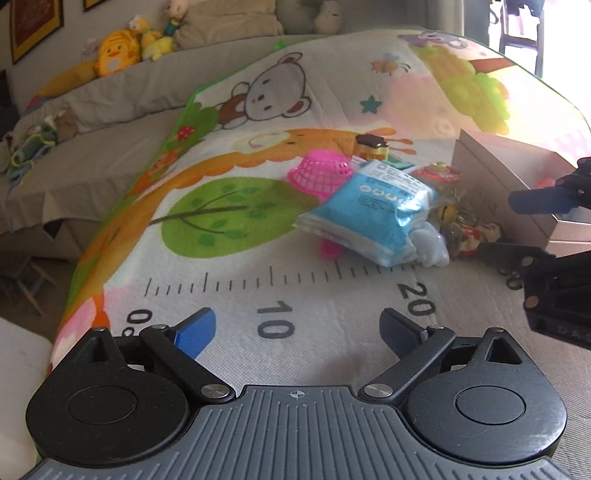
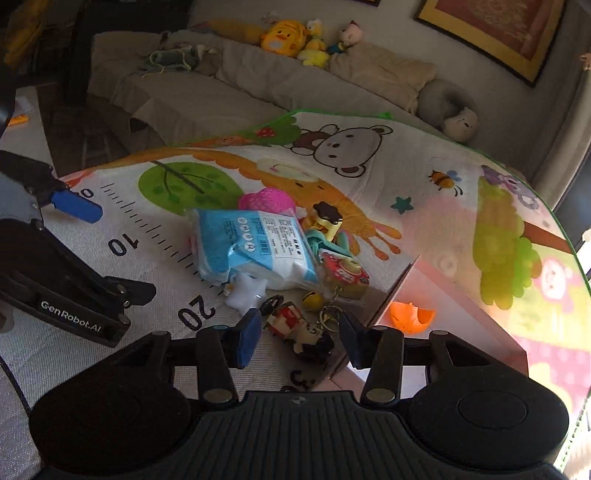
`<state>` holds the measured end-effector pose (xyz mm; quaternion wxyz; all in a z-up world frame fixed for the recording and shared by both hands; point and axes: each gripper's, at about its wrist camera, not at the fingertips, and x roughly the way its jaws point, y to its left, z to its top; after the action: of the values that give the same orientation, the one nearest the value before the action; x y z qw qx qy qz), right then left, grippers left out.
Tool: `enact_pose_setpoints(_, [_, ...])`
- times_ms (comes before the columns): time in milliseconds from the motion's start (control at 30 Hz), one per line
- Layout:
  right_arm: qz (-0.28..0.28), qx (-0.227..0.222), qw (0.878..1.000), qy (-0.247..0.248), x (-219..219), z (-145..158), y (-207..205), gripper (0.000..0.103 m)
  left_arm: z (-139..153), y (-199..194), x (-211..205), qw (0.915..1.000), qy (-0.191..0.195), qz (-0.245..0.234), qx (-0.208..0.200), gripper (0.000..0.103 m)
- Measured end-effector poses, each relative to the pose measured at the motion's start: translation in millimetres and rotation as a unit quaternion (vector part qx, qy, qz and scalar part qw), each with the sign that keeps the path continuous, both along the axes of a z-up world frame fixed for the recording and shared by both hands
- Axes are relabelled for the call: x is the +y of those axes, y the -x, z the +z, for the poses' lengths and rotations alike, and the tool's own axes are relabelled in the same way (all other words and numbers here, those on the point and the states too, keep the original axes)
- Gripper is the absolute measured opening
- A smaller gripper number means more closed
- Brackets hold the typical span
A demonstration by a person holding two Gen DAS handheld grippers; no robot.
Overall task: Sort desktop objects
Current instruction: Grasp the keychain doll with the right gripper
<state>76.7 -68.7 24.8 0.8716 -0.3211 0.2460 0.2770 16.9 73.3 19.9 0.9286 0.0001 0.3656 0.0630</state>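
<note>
A pile of small objects lies on the cartoon play mat (image 1: 258,229): a blue tissue pack (image 1: 369,210) (image 2: 255,247), an overturned pink basket (image 1: 321,171) (image 2: 266,199), a white star (image 2: 245,290), a red pouch (image 2: 343,273), a gold bell (image 2: 313,300) and a doll keychain (image 2: 306,332). My right gripper (image 2: 301,336) is open, its fingers on either side of the doll keychain. My left gripper (image 1: 299,328) is open and empty over the ruler print, short of the pile. The right gripper also shows in the left wrist view (image 1: 517,221).
An open cardboard box (image 1: 517,177) (image 2: 461,306) stands right of the pile with an orange toy (image 2: 410,315) inside. A yellow-and-brown clip toy (image 2: 327,221) and a teal piece (image 2: 321,240) lie behind the pack. A sofa with plush toys (image 2: 288,35) is beyond the mat.
</note>
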Motion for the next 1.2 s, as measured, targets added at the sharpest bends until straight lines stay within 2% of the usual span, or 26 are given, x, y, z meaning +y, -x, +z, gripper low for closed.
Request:
enact_pose_setpoints(67, [0.000, -0.018, 0.999, 0.028, 14, -11, -6, 0.044, 1, 0, 4, 1.0000, 0.000, 0.002, 0.001, 0.099])
enact_pose_setpoints(167, [-0.002, -0.008, 0.999, 0.042, 23, -21, -18, 0.043, 1, 1, 9, 1.0000, 0.002, 0.005, 0.001, 0.099])
enact_pose_setpoints(233, [-0.003, 0.011, 0.999, 0.038, 22, -23, -21, 0.028, 2, 1, 12, 1.0000, 0.004, 0.007, 0.000, 0.099])
enact_pose_setpoints(300, [0.000, 0.022, 1.000, 0.021, 16, -18, -14, 0.022, 4, 2, 11, 1.0000, 0.007, 0.006, -0.002, 0.099])
enact_pose_setpoints(333, [0.006, 0.033, 0.999, 0.012, 12, -15, -8, 0.013, 5, 3, 10, 1.0000, 0.008, 0.004, -0.004, 0.099])
enact_pose_setpoints(400, [0.014, 0.065, 0.998, -0.003, 0, -10, 5, 0.009, 7, 4, 6, 0.9999, 0.009, -0.003, -0.006, 0.099])
enact_pose_setpoints(533, [0.008, 0.083, 0.996, -0.019, -30, -9, 32, 0.008, 12, 6, -10, 0.9994, 0.011, -0.032, -0.011, 0.099])
enact_pose_setpoints(733, [-0.045, 0.081, 0.994, -0.060, -80, -3, 50, 0.009, 13, -2, -38, 0.9975, 0.009, -0.069, -0.012, 0.099])
enact_pose_setpoints(867, [-0.032, 0.042, 0.997, -0.064, -76, 6, 50, 0.009, 12, -9, -41, 0.9983, -0.008, -0.057, -0.013, 0.099])
enact_pose_setpoints(967, [-0.004, 0.012, 0.999, -0.047, -51, 7, 42, 0.012, 11, -13, -29, 0.9993, -0.026, -0.028, -0.003, 0.099])
enact_pose_setpoints(1067, [0.006, -0.017, 1.000, -0.004, -18, -2, 22, 0.019, 12, -13, -16, 0.9994, -0.031, -0.017, 0.003, 0.099])
enact_pose_setpoints(1200, [0.004, -0.020, 0.999, 0.043, 12, -15, -10, 0.043, 13, -11, -5, 0.9994, -0.032, -0.011, 0.003, 0.099])
